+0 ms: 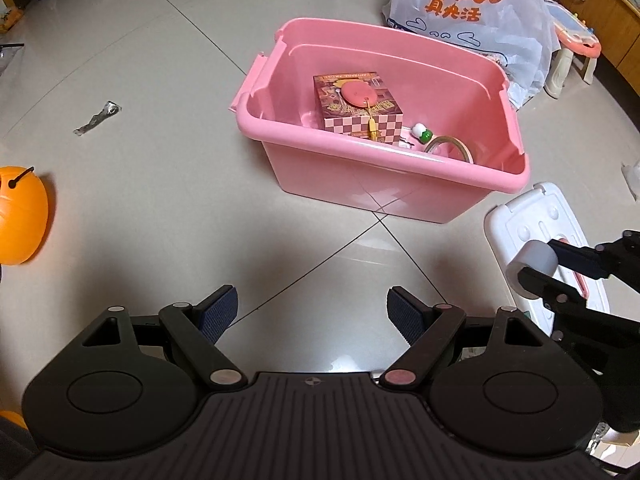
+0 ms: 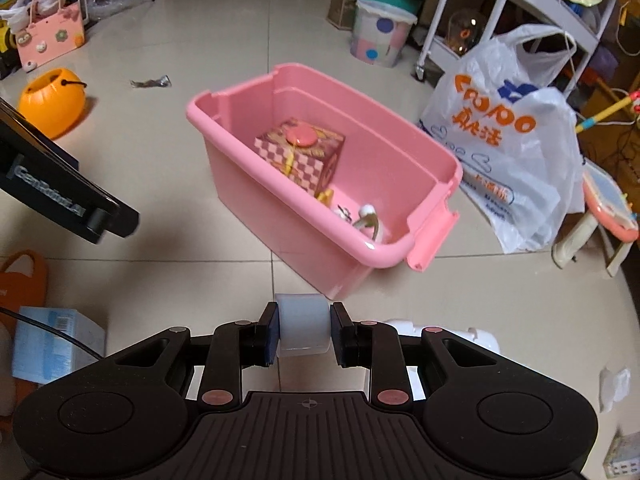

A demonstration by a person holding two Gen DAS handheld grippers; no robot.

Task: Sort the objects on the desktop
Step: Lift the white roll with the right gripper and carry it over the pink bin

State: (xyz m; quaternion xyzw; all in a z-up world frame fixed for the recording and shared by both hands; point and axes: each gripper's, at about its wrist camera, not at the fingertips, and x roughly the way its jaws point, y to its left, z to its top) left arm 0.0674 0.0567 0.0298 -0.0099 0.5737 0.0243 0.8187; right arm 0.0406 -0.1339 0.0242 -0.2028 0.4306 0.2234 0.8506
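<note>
While the right gripper (image 2: pixel 304 330) is clenched on a white roll (image 2: pixel 303 326), I judge the step in hand to be the carry toward the pink bin (image 2: pixel 280 216), with the drop not yet made. I see the roll held off the floor, short of the bin's near rim and not above its opening; the pads press its two flat ends, so its curved face points forward. It looks like a stubby cylinder of matte, slightly translucent plastic or tape; I cannot tell which. My left gripper (image 1: pixel 312 312) stands wide apart and holds nothing, hanging over bare glossy floor tile. The bin is smooth moulded plastic, rectangular, with a rolled lip and hinged side latches. Inside it I note a checkered cardboard box (image 2: pixel 302 152) with a pink disc on top, a roll of clear tape (image 1: pixel 450 148) and a small white and green toy (image 1: pixel 422 131). A white ribbed lid (image 1: pixel 540 224) lies on the floor beside the bin. Next, I would bring the roll over the free right-hand part of the bin, clear of the box, before releasing.
</note>
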